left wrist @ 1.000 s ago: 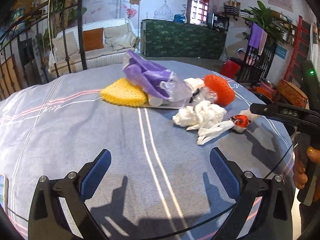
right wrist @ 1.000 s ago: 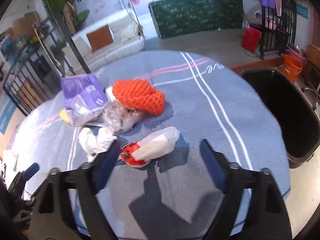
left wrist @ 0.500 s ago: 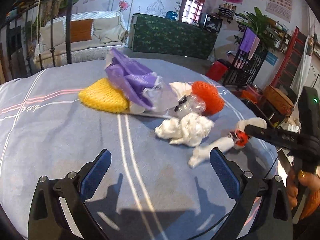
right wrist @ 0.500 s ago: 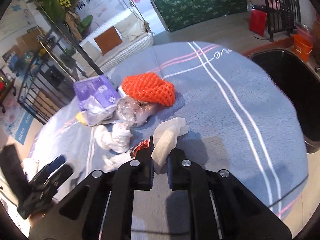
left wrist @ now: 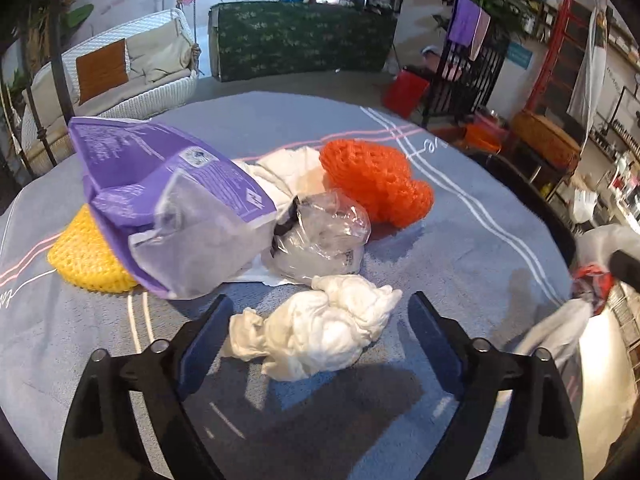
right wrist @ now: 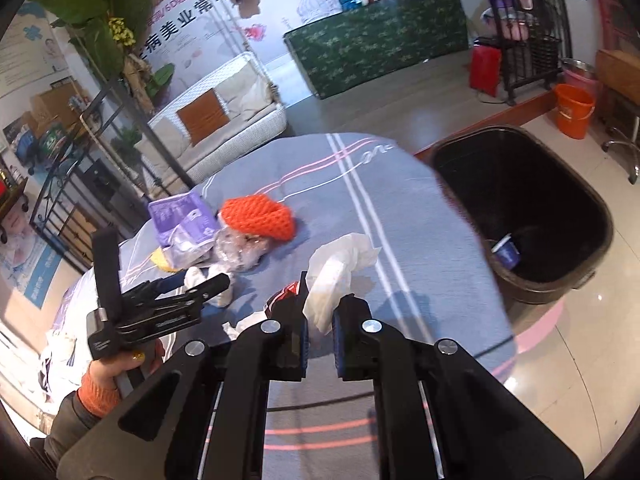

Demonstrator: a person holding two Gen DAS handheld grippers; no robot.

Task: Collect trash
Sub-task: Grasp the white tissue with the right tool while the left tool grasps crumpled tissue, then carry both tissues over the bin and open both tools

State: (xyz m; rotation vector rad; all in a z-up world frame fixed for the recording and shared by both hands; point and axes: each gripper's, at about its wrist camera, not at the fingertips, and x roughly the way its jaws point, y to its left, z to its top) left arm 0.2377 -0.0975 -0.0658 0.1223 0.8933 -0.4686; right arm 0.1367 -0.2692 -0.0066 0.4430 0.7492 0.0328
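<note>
Right wrist view: our right gripper [right wrist: 320, 334] is clenched on a white tissue with a red wrapper [right wrist: 334, 276], lifted over the table [right wrist: 420, 208]. The black bin [right wrist: 560, 280] sits at two o'clock, holding one blue cup [right wrist: 506, 252], so we judge collection barely begun. Our left gripper [left wrist: 316, 344] is closing around the crumpled white tissue [left wrist: 320, 328], not yet pressing it. Left at twelve o'clock: purple bag [left wrist: 160, 172], clear plastic [left wrist: 324, 236], orange net [left wrist: 372, 184], yellow net [left wrist: 88, 256].
</note>
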